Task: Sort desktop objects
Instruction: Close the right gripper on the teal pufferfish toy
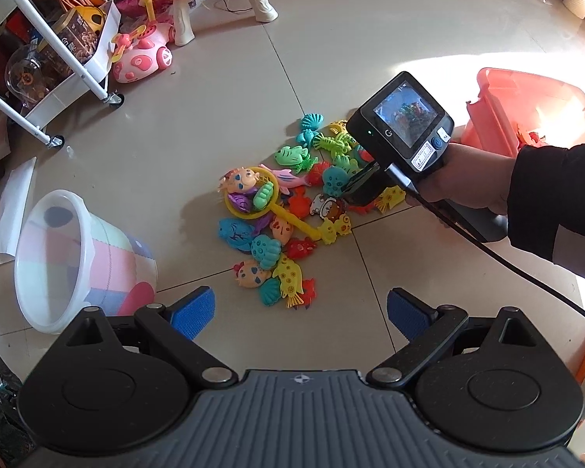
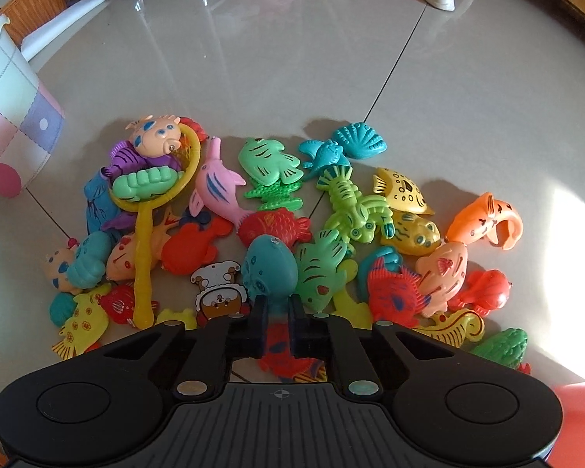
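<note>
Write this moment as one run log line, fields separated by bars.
left hand-held gripper: open, above floor | right hand-held gripper: shut on teal plastic octopus toy | pile: unsorted

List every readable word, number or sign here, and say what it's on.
Box on the cart: white Chinese characters, too blurred to read.
Label on the right gripper: print too small to read.
Left gripper body: a compass-star mark, no words.
Toys, including the octopus in the right gripper: no words.

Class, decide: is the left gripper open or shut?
Open: the left gripper shows its blue pads wide apart, holding nothing.
</note>
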Tool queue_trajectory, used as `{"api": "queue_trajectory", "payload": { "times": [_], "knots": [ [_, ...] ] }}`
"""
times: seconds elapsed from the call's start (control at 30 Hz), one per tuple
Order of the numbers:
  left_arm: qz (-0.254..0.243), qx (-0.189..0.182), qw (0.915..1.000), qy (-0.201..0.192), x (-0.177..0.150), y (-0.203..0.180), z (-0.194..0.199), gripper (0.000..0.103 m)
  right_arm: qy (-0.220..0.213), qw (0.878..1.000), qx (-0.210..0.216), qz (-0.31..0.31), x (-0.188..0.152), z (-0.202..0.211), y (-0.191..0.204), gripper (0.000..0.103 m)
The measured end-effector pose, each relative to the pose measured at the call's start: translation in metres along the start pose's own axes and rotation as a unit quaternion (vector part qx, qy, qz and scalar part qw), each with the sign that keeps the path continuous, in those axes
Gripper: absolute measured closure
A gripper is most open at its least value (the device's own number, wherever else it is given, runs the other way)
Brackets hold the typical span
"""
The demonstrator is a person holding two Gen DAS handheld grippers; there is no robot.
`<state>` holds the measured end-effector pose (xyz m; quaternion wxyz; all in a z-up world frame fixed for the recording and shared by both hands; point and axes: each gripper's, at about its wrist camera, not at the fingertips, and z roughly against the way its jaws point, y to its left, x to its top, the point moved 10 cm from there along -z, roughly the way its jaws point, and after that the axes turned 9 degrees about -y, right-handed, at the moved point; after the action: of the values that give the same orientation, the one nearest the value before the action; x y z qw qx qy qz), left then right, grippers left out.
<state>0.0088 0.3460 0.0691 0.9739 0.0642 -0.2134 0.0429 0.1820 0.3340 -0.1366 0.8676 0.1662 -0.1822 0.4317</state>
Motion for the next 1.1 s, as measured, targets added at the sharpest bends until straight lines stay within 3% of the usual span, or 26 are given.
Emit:
{"api": "queue_trajectory", "payload": {
  "times": [0.13, 0.2, 0.27, 0.33, 0.53, 0.7, 0.83, 0.93, 1.1],
  "knots": [
    [-0.005, 0.001, 1.0000, -0.002, -0.001, 0.000, 0.001, 0.006, -0.001, 1.000, 0.004, -0.004, 0.001, 0.003, 0.000, 0.097],
    [-0.005, 0.003, 1.0000, 0.000, -0.003, 0.001, 0.000, 0.006, -0.002, 1.000, -0.006, 0.000, 0.003, 0.001, -0.002, 0.090],
    [-0.004, 0.003, 1.0000, 0.001, -0.005, 0.002, 0.000, 0.006, -0.010, 1.000, -0.012, 0.006, 0.005, 0.000, -0.002, 0.070],
    [-0.004, 0.003, 1.0000, 0.001, -0.007, 0.002, 0.000, 0.006, -0.015, 1.000, -0.021, 0.015, 0.008, -0.001, -0.003, 0.061],
    [-0.001, 0.004, 1.0000, 0.006, -0.012, 0.005, -0.001, 0.006, -0.024, 0.999, -0.032, 0.016, 0.018, -0.008, -0.003, 0.055],
    [0.004, 0.005, 1.0000, 0.007, -0.014, 0.010, -0.002, 0.006, -0.018, 0.999, -0.030, 0.026, 0.021, -0.021, 0.001, 0.058],
    [0.004, 0.003, 1.0000, 0.006, -0.014, 0.012, -0.002, 0.006, -0.027, 0.998, -0.036, 0.032, 0.024, -0.024, 0.003, 0.066],
    [0.002, 0.006, 1.0000, 0.007, -0.015, 0.014, -0.001, 0.006, -0.022, 0.999, -0.028, 0.032, 0.024, -0.025, 0.006, 0.079],
    [0.005, 0.009, 0.9999, -0.001, -0.010, 0.016, 0.002, 0.006, -0.022, 0.999, -0.032, 0.024, 0.021, -0.023, 0.004, 0.079]
  ]
}}
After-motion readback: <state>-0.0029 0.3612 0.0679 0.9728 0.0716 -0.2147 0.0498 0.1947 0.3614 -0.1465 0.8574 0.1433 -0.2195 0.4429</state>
